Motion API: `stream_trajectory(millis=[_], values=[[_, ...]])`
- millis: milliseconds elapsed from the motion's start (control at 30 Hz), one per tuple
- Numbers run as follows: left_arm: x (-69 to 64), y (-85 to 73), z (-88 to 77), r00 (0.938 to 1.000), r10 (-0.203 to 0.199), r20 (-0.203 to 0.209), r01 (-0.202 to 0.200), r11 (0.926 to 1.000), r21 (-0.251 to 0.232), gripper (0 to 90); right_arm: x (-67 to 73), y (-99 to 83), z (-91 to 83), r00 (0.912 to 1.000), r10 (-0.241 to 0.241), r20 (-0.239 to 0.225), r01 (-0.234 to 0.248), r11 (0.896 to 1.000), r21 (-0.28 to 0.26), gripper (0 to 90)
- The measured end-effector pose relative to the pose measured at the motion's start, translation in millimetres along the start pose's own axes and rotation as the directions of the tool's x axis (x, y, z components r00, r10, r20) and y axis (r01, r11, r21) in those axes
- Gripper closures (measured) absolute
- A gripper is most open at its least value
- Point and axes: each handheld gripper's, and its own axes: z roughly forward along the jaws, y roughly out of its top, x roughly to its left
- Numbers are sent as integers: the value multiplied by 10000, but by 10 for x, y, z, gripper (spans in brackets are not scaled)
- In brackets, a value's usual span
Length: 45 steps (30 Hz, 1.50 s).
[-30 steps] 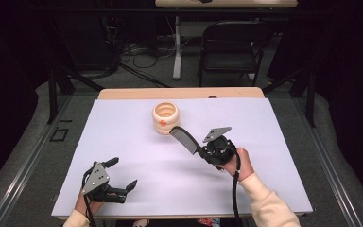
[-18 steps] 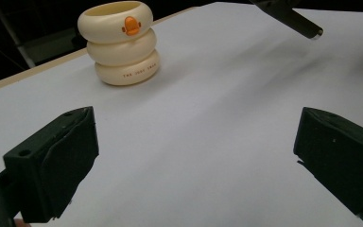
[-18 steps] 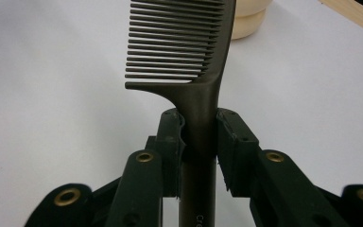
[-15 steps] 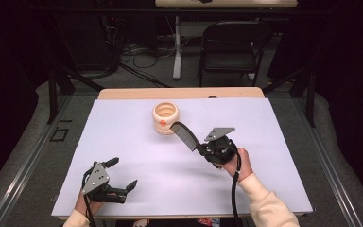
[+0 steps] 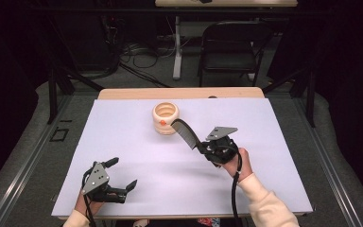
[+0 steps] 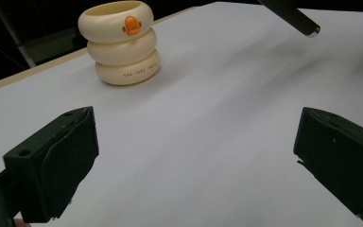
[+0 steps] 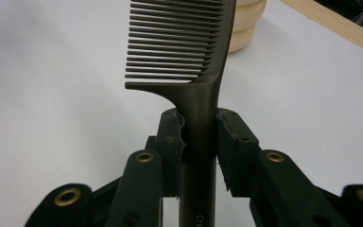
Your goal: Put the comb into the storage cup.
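Clamping the comb (image 7: 196, 61) by its handle, the right gripper (image 5: 202, 147) angles its teeth toward the cream holder (image 5: 165, 118) at frame center, likely for insertion. Lower left, the left gripper (image 5: 121, 179) waits, its 2 jaws spread, empty.

One dark comb (image 5: 185, 132), one cream ringed cup (image 5: 166, 118) and two tongs (image 5: 123, 177) (image 5: 202, 147) were over one worktop (image 5: 123, 142).

two handheld grippers over a white table w/ a comb and a cream holder

right gripper (image 5: 202, 147) clamps a dark comb (image 5: 185, 132), tilted up-left, tip just beside the ringed cream holder (image 5: 166, 118). left gripper (image 5: 120, 174) sits near the front edge of the table (image 5: 264, 189), jaws apart, nothing btwn them.
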Motion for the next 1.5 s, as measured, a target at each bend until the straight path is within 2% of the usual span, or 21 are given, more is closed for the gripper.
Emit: stream_trajectory(millis=[733, 1067, 1500], values=[[3, 3, 8, 10000, 34, 26, -34, 10000, 37, 8, -7, 21, -57, 9994, -22, 332, 52, 9960, -894, 719], [5, 0, 6, 10000, -6, 23, 6, 10000, 33, 9, -8, 59, -80, 9986, 5, 531, 69, 9902, -1393, 718], [3, -1, 14, 10000, 54, 10, -54, 9999, 117, 9, -21, 94, -72, 9987, 168, 477, -80, 9838, -1791, 719]])
